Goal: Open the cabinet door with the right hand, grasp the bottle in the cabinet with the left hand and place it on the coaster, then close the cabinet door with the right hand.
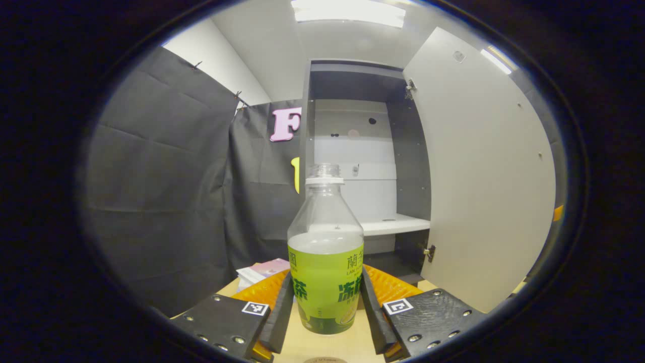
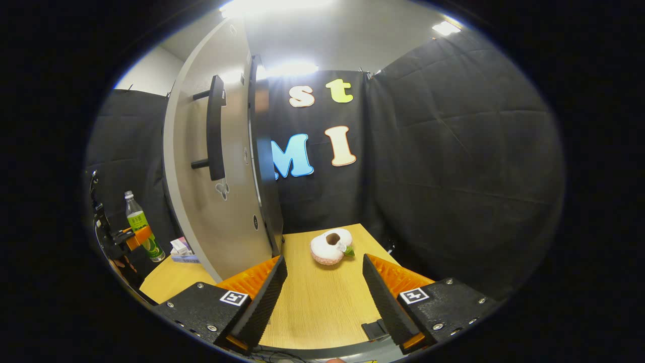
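Left fingers [image 1: 278,312] clamp the bottle [image 1: 326,252] upright above the table [image 1: 322,343]. Right gripper [image 2: 322,297] fingers spread wide, holding nothing, near the open door [image 2: 216,201].

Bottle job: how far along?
Done: cabinet door stands open. In hand: left tongs grip the bottle, out of the cabinet, above the table. Left: set it on the coaster; right tongs, open and empty, shut the door.
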